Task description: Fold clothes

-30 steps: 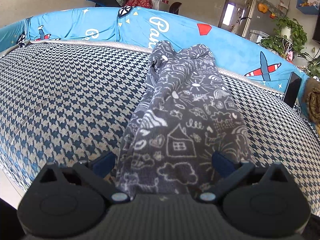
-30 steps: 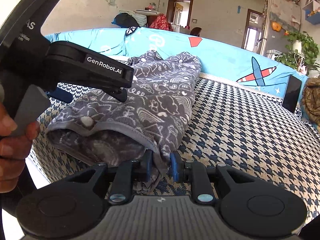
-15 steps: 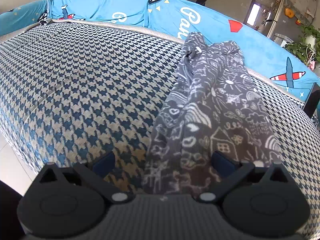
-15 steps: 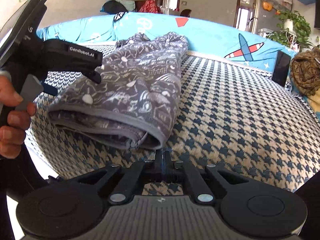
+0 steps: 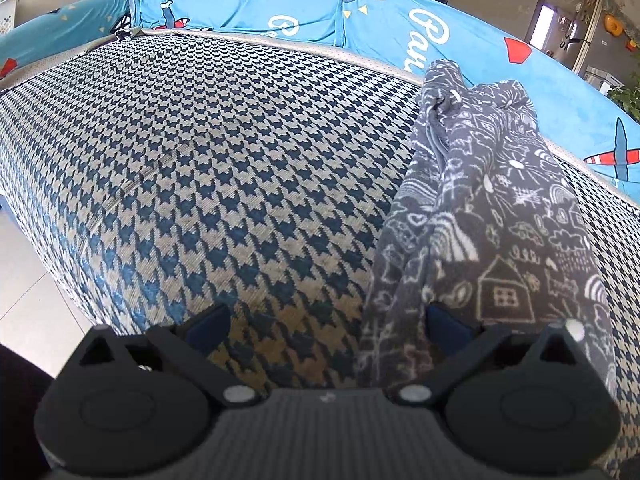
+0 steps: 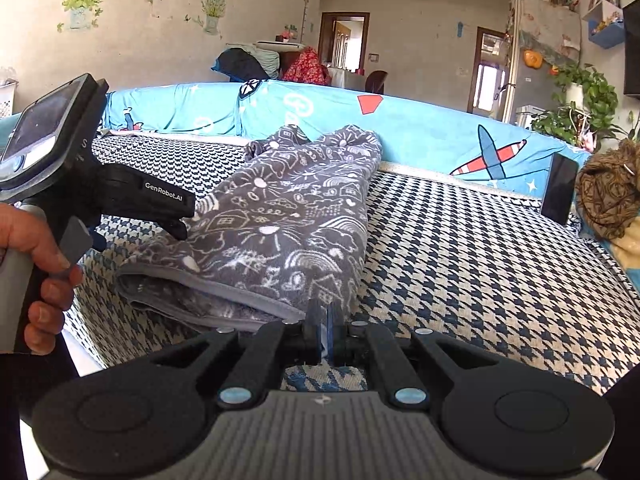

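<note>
Garment (image 6: 296, 216) lies folded on houndstooth sofa seat (image 6: 460, 248).

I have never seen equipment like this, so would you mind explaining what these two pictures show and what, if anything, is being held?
There is no robot here. A person holds a pair of hand-held tongs in each hand, and a wide-angle camera on each looks forward along its two fingers.

One picture comes from the left tongs. Their blue-padded fingers stand wide apart, with nothing pinched.

The other comes from the right tongs, whose fingers are shut together with no cloth between them. It also shows the left tongs from the side, with the person's hand on the handle.

On the houndstooth-patterned cushion lies a grey garment with white doodles, folded lengthwise. Neither pair of tongs holds it now.
</note>
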The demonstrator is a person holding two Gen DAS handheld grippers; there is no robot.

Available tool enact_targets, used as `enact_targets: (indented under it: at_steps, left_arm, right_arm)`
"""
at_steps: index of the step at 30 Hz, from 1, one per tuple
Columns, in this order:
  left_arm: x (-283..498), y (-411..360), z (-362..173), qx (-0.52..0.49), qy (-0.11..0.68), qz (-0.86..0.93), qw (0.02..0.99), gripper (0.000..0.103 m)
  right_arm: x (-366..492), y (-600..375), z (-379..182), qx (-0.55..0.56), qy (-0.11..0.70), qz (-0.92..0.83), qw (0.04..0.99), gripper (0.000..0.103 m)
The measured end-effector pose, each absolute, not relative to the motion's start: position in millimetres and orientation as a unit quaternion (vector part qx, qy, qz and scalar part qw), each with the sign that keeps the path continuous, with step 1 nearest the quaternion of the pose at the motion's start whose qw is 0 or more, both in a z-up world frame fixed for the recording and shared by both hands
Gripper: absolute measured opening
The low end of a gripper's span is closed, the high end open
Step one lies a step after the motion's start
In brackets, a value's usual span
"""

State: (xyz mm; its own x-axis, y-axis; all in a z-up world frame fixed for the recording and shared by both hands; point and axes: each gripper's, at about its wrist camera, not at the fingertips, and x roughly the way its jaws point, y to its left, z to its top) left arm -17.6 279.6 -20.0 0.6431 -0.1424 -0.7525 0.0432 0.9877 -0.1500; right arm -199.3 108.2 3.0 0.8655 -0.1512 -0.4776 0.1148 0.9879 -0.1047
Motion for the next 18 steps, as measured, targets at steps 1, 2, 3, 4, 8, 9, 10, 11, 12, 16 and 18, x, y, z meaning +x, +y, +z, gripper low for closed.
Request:
enact_targets:
  at_steps: [1, 2, 3, 4, 8, 9, 10, 11, 12, 16, 18]
  left_arm:
    - [-17.6, 280.0, -20.3, -0.057, 0.419, -0.051, 0.905, 0.103]
    - [-17.4, 280.0, -20.7, -0.056, 0.419, -0.050, 0.905, 0.103]
    - [-17.1, 279.9, -21.1, -0.054, 0.418, -0.049, 0.905, 0.103]
    - [-16.7, 280.1, -21.5, -0.054, 0.418, -0.050, 0.905, 0.103]
    - [-16.4, 280.8, -22.1, -0.050, 0.415, -0.045, 0.907, 0.103]
    - [-16.0, 281.6, -22.4, -0.052, 0.416, -0.045, 0.907, 0.103]
    - [-15.6, 282.3, -22.7, -0.054, 0.416, -0.045, 0.906, 0.103]
    - [-15.2, 283.0, -23.2, -0.056, 0.418, -0.045, 0.906, 0.103]
    - [-15.0, 284.6, -24.0, -0.061, 0.419, -0.045, 0.905, 0.103]
    - [-14.9, 286.2, -24.4, -0.067, 0.420, -0.043, 0.904, 0.103]
    - [-15.1, 286.6, -24.5, -0.069, 0.421, -0.042, 0.904, 0.103]
  right_arm:
    - [-195.7, 108.5, 3.3, -0.031, 0.250, -0.064, 0.966, 0.004]
    - [-190.6, 107.9, 3.6, -0.026, 0.252, -0.059, 0.966, 0.006]
    - [-185.4, 108.6, 3.5, -0.023, 0.255, -0.053, 0.965, 0.008]
    - [-180.6, 110.3, 2.8, -0.020, 0.258, -0.049, 0.965, 0.008]
    - [-166.8, 118.4, -3.1, -0.024, 0.266, -0.033, 0.963, 0.010]
    - [-164.1, 121.7, -6.0, -0.029, 0.271, -0.024, 0.962, 0.015]
    - [-161.4, 125.5, -10.7, -0.035, 0.282, -0.013, 0.959, 0.018]
    - [-159.5, 128.8, -15.5, -0.041, 0.293, -0.010, 0.955, 0.023]
    - [-158.8, 132.0, -19.8, -0.049, 0.299, -0.010, 0.953, 0.025]
    - [-160.6, 141.2, -25.9, -0.081, 0.303, 0.000, 0.949, 0.030]
    - [-161.0, 138.4, -27.6, -0.065, 0.308, 0.005, 0.949, 0.031]
